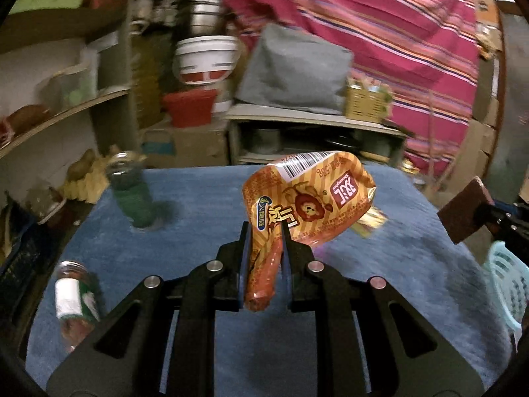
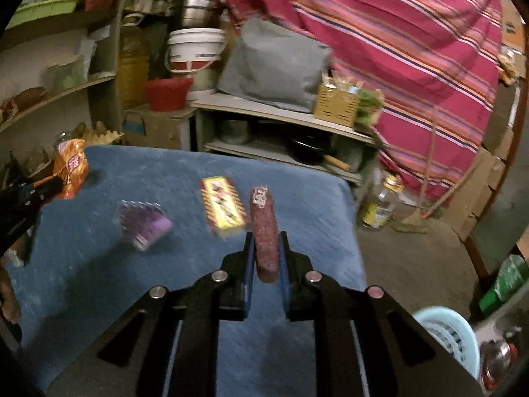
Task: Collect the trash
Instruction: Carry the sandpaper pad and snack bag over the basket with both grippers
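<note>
My left gripper (image 1: pixel 266 228) is shut on an orange snack packet (image 1: pixel 307 198) with a lion on it, held above the blue cloth table (image 1: pixel 198 264). The packet also shows in the right wrist view (image 2: pixel 71 168) at the far left. My right gripper (image 2: pixel 266 238) is shut on a flat dark-red wrapper (image 2: pixel 264 231), held edge-on above the table (image 2: pixel 99 281); it shows as a brown slab in the left wrist view (image 1: pixel 463 211). A yellow packet (image 2: pixel 223 210) and a purple wrapper (image 2: pixel 143 225) lie on the table.
A light-blue basket (image 2: pixel 453 334) stands on the floor at the lower right, also in the left wrist view (image 1: pixel 509 284). A green jar (image 1: pixel 132 192) stands and a labelled jar (image 1: pixel 74 297) lies on the table's left. Shelves and clutter lie behind.
</note>
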The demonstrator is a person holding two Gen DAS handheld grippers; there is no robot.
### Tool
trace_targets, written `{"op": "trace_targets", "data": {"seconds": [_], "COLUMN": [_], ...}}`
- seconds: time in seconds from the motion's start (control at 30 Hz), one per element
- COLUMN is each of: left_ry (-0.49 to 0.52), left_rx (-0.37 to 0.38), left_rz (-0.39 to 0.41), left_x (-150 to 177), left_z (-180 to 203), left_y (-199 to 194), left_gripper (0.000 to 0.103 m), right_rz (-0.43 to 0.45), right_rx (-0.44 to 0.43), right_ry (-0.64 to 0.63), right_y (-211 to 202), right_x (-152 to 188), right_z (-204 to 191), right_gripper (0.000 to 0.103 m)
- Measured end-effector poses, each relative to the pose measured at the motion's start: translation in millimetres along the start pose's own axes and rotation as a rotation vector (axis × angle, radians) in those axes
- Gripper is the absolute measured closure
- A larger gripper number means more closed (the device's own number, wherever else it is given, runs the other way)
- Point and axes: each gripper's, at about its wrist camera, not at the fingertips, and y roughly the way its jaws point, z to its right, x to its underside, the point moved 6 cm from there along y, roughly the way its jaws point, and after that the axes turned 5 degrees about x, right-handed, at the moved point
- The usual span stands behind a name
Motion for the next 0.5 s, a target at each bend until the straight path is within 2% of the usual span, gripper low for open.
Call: {"op": "trace_targets", "data": {"seconds": [0.2,0.5], "left_ry": [0.075,0.138], "left_rx": [0.094,0.334], "left_rz": [-0.027,-0.101], "left_x": [10,44], "left_z": [85,236], "left_y": [-12,-15], "left_gripper": [0.088,0.088], "right_rz": [0.001,-0.028], "right_rx": [0.067,0.197], "right_ry": [0.069,0.192], "right_y": [-41,-89], "right_x": [33,94], "right_z": [78,200], "right_gripper": [0.089,0.089]}}
